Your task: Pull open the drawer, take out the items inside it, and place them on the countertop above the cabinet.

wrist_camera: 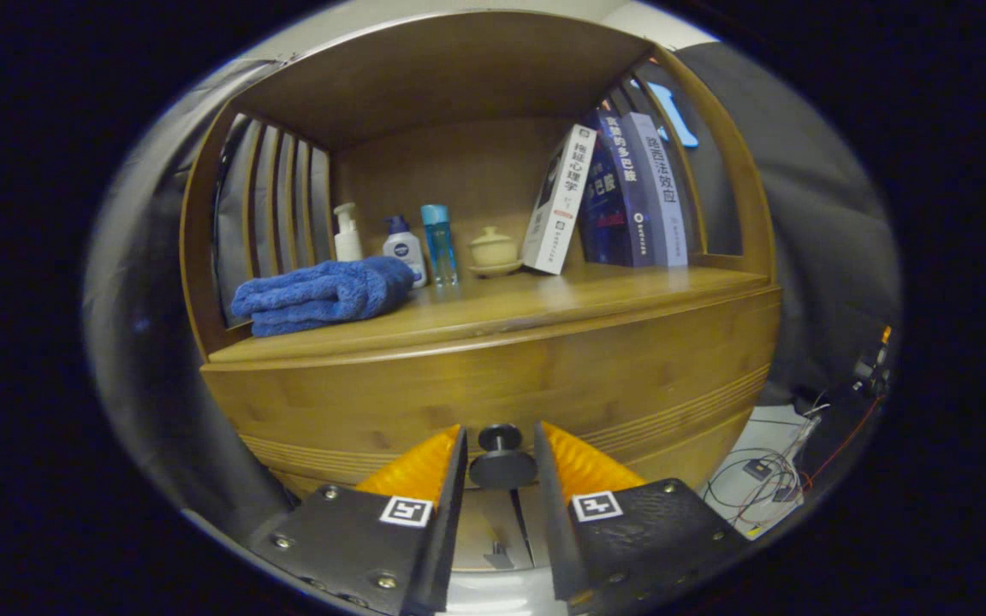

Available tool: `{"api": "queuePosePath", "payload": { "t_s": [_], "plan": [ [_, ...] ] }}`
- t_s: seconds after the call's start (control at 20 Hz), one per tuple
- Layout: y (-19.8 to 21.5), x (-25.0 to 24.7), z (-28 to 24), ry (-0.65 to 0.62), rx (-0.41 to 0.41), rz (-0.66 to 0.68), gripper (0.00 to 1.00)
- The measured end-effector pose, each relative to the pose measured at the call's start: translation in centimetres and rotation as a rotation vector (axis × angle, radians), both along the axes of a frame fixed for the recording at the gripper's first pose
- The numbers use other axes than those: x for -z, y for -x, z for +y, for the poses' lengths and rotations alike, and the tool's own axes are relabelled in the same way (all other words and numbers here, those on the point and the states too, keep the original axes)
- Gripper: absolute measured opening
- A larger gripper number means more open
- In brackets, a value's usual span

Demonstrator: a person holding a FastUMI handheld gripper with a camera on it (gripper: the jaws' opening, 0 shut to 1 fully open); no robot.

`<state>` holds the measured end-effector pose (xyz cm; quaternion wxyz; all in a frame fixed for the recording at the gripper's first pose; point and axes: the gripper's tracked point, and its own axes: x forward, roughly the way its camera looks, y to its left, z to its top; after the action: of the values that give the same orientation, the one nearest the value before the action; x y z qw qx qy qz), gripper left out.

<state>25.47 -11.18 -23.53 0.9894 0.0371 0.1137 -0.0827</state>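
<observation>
Between the two fingers of the gripper (500,445), a dark round knob (502,462) on the drawer front (493,385), fingers spread apart, a narrow gap left on each side of the knob, neither touching it. Drawer closed, front flush under the lip of the surface (544,299). Contents of the drawer hidden.

Above, on the surface, far left: folded blue towel (322,295), near edge close to the lip. Behind it to the right, a white pump bottle (347,233), a white bottle with dark cap (403,248), a clear blue bottle (439,244). Farther right, a small lidded cup on a saucer (493,250). Far right, three books (613,197), the white one leaning against the two upright ones. Bare wood along the near edge from the towel rightward, widest in front of the books. Slatted side panels (275,205) closing off left and right. Beyond the cabinet's right corner, loose cables (767,475) on the floor.
</observation>
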Motion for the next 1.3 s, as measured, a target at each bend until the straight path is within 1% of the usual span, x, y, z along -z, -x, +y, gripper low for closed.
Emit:
{"api": "queuePosePath", "payload": {
  "t_s": [0.05,0.1,0.15,0.2,0.25,0.3,0.35,0.45,0.55,0.65,0.7,0.75,0.8,0.9,1.0,1.1,1.2,1.3],
  "plan": [
    [-0.2,1.2,-0.2,0.006,0.004,0.035,0.45],
    [-0.1,2.9,-0.2,-0.003,0.005,0.099,0.46],
    [0.2,3.2,0.0,-0.007,0.001,0.109,0.46],
    [0.0,2.9,-0.2,-0.011,0.004,0.07,0.47],
    [0.2,3.3,-0.2,-0.021,0.002,0.087,0.47],
    [0.0,2.9,-0.3,-0.026,0.01,0.059,0.45],
    [-0.1,3.2,-0.3,-0.018,0.006,0.069,0.43],
    [0.1,2.9,-0.4,-0.011,0.007,0.055,0.42],
    [0.3,1.4,-0.3,-0.029,0.025,-0.024,0.46],
    [0.2,1.8,-0.5,-0.015,0.036,-0.012,0.48],
    [1.4,1.0,-0.4,-0.005,0.036,0.001,0.49],
    [0.3,1.2,-0.4,0.006,0.043,-0.015,0.46],
    [0.1,1.6,-0.4,0.033,0.05,-0.012,0.43],
    [0.1,1.4,-0.6,0.061,0.075,-0.033,0.42],
    [0.1,1.4,-0.7,0.049,0.112,-0.056,0.39],
    [0.2,1.3,-0.7,0.02,0.135,-0.079,0.4],
    [-0.3,1.5,-0.5,-0.019,0.121,-0.061,0.39],
    [-0.2,1.6,-0.6,-0.012,0.095,-0.016,0.4]
  ]
}}
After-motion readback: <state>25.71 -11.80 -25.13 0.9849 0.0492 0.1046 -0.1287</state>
